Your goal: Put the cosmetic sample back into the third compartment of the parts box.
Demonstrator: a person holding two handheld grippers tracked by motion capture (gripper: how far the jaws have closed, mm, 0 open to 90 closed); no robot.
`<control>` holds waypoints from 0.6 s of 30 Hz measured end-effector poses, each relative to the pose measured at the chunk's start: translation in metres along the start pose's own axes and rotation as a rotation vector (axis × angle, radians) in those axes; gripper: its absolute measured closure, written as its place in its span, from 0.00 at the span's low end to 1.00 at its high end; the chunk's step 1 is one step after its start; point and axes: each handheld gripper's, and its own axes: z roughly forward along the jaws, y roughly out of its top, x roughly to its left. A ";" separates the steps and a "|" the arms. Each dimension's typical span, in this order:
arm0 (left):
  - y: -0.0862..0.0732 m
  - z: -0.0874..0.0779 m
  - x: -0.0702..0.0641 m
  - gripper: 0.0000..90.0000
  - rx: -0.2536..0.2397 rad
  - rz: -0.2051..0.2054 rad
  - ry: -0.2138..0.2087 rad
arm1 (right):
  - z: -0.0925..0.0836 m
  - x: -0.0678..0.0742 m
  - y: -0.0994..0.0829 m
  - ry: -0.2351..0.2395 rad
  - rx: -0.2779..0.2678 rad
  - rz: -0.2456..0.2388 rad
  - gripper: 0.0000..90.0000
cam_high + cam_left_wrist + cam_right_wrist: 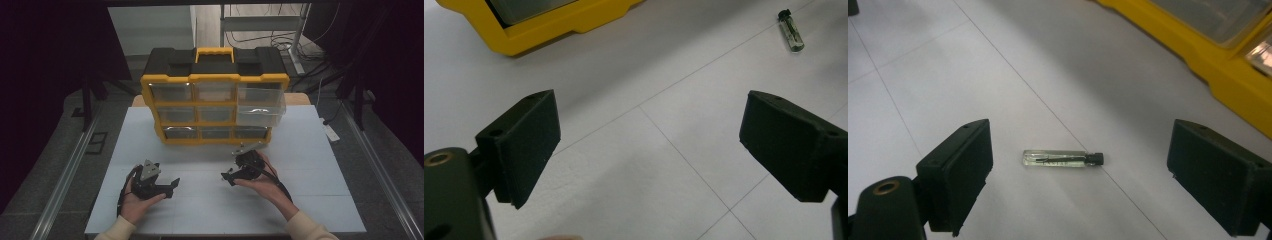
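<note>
- Black foam-faced jaws on the right gripper (1080, 175) stand wide apart with nothing between their pads, hanging low over the worktop.
- Lying flat on the worktop between those jaws, touching neither, is a small clear glass vial with a black cap (1063, 159), cap pointing toward the right-hand jaw in the right gripper view.
- That vial holds a pale liquid and a dark thin stem inside; any lettering on it is too small to read.
- Over to the left gripper (649, 147): jaws spread just as wide, holding nothing, bare surface below them.
- From the left gripper view the same vial (791, 31) sits well off, near the top right corner.
- In the high view, each hand cradles its gripper from below, left hand (135, 197) and right hand (262, 182), cream sleeves coming in at the bottom edge.
- Both grippers hover over the near half of the white panelled worktop (310, 200), thin seams crossing it.
- Farther back stands a yellow-framed, black-topped plastic organiser with clear drawers (215, 100), three rows of three.
- Its top-right drawer (260, 107) is pulled out toward the person; the others sit flush.
</note>
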 end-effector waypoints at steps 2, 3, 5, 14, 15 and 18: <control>0.000 0.000 0.000 0.11 0.001 0.001 0.000 | 0.003 0.000 0.000 0.006 0.009 0.002 0.12; 0.000 0.000 0.000 0.11 0.001 0.000 0.000 | 0.004 -0.001 0.000 0.009 0.014 0.001 0.11; 0.000 0.000 0.000 0.11 0.001 0.000 -0.001 | 0.008 -0.001 0.000 0.017 0.033 0.007 0.10; 0.000 0.001 -0.001 0.11 0.003 0.001 0.000 | 0.022 0.000 0.001 0.022 0.087 -0.007 0.09; 0.000 0.001 -0.001 0.11 0.003 0.001 0.000 | 0.025 0.000 0.001 0.022 0.090 -0.017 0.09; 0.000 0.001 0.000 0.11 0.004 0.001 -0.001 | 0.029 0.000 0.001 0.018 0.102 -0.023 0.09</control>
